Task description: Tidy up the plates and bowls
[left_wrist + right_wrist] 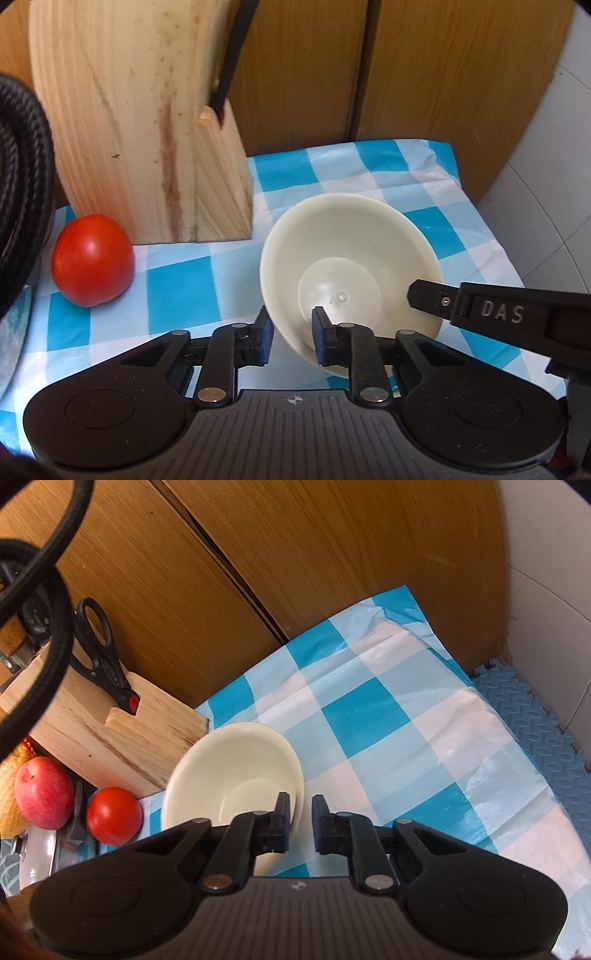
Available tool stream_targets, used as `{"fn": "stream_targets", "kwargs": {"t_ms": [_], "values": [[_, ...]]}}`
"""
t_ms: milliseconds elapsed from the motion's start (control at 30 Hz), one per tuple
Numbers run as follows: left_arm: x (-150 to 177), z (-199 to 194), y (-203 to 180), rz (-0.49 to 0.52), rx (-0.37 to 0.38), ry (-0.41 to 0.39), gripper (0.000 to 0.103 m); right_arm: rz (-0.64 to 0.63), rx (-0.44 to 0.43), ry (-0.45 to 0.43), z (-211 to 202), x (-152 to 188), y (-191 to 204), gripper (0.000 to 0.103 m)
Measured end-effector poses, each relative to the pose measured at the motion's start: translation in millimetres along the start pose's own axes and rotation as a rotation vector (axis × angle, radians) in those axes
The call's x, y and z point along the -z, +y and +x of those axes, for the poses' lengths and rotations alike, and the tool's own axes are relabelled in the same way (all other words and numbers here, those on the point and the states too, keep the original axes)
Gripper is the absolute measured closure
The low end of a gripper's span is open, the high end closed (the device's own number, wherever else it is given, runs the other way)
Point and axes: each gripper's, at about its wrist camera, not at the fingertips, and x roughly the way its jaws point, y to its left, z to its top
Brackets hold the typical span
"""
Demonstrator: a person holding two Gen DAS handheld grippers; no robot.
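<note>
Both claws, left (291,332) and right (299,823), clamp cream bowl (351,236) rim.

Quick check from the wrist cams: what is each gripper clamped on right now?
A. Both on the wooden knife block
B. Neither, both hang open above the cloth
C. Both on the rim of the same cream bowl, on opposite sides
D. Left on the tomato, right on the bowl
C: the left gripper pinches the near rim of the cream bowl, and the right gripper pinches the same bowl's rim on the opposite side; the tomato sits untouched.
</note>
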Motion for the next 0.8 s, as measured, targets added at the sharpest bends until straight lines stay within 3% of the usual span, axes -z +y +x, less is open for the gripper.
{"fn": "stream_targets", "kwargs": {"t_ms": [367,800], "values": [[-1.2,3.8,-11.1,0.063,-0.057,-0.014,0.076,0.016,-0.01,0.004,0.8,-0.3,-3.8,0.093],[-5.7,-9.1,-15.5,0.07,-0.048,-0.024,0.077,0.028,-0.022,0.0,-4.4,-0.7,-4.3,0.093]]}}
